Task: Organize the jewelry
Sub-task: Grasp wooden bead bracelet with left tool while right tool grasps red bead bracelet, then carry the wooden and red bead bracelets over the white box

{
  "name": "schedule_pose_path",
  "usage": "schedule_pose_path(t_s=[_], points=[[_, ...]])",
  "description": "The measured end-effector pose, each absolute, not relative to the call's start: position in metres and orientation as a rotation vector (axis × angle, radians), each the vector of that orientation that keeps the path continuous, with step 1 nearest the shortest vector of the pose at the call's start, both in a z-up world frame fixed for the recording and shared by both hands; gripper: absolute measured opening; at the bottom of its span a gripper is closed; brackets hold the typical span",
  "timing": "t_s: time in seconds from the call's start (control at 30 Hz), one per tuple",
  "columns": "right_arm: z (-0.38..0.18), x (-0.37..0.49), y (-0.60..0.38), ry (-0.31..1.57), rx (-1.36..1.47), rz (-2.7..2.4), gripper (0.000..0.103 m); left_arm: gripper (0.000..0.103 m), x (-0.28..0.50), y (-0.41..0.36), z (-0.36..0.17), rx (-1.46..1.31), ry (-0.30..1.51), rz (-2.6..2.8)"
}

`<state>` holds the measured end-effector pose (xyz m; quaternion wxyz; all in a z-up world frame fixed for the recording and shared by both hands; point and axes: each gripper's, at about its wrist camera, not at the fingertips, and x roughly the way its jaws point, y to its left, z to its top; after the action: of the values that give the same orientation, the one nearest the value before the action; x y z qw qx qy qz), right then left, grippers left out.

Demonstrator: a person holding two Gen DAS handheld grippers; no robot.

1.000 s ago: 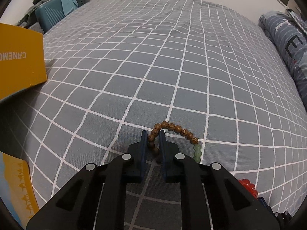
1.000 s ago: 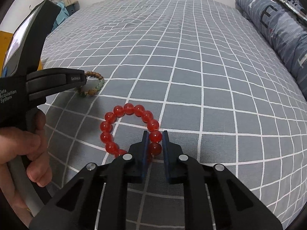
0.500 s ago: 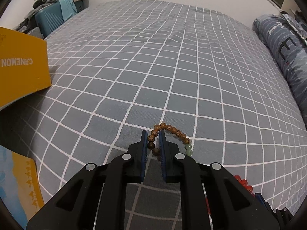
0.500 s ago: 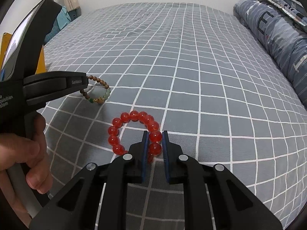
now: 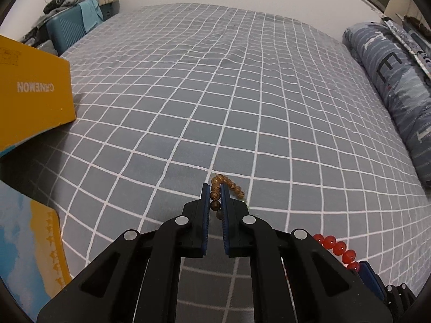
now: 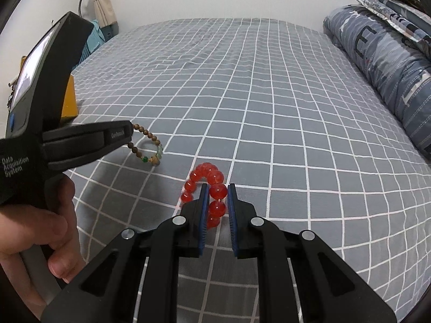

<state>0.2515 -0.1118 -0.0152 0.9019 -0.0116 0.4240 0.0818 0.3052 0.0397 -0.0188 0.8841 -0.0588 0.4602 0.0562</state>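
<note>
My left gripper (image 5: 215, 192) is shut on a brown wooden bead bracelet (image 5: 216, 188) with a few green beads and holds it lifted above the grey checked bedspread (image 5: 215, 94). The bracelet hangs from the left gripper (image 6: 126, 134) in the right wrist view (image 6: 148, 150) too. My right gripper (image 6: 217, 192) is shut on a red bead bracelet (image 6: 215, 185), also lifted off the bed. The red beads (image 5: 336, 247) show at the lower right of the left wrist view.
A yellow box (image 5: 29, 94) lies on the bed at the left, and a blue and yellow card (image 5: 29, 247) at the near left. A rolled blue quilt (image 6: 390, 53) runs along the right edge. A teal suitcase (image 5: 64, 29) stands beyond the bed.
Both grippers have risen with their bracelets; the beads now hang off the bedspread and the bed looks farther away.
</note>
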Motion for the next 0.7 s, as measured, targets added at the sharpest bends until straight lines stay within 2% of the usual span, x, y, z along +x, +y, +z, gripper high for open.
schedule_pose_path(t_s=[0.7], points=[[0.043, 0.208, -0.117, 0.802, -0.011, 0.154, 0.013, 0.007, 0.248, 0.030, 0.043, -0.120, 0.905, 0.038]])
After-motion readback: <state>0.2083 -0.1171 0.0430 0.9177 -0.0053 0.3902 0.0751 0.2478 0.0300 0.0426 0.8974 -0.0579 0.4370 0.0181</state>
